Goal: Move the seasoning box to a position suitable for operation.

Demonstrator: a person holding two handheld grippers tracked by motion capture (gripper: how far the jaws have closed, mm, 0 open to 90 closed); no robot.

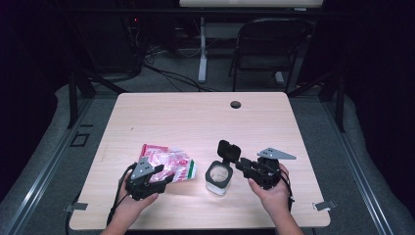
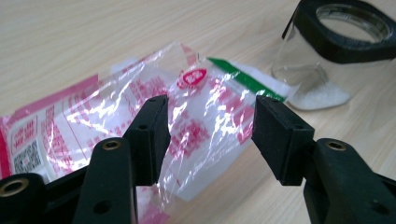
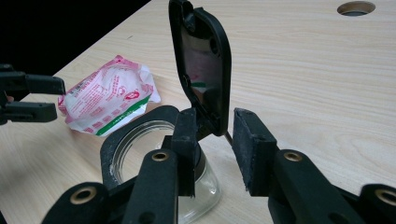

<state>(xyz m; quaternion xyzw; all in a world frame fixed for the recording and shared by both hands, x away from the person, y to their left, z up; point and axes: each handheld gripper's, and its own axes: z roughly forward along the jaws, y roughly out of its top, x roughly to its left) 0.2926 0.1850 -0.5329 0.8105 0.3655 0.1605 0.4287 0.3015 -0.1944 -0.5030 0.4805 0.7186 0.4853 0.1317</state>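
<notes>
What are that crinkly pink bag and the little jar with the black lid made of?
The bag looks like thin glossy plastic film: see-through, wrinkled, catching glare, with pink and green print. The jar seems clear glass or hard plastic, since white grains show through its wall; which one is unclear. Its flip lid and collar look like smooth black moulded plastic.

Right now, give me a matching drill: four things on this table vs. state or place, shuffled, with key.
Things:
1. bag
2. jar
3. lid
4. cable hole

States or places:
A. flipped up, upright, black
B. far side of the table
C. crinkled, pink and clear, lying flat
D. clear, open, white grains at the bottom

Pairs: 1-C, 2-D, 3-A, 4-B
</notes>
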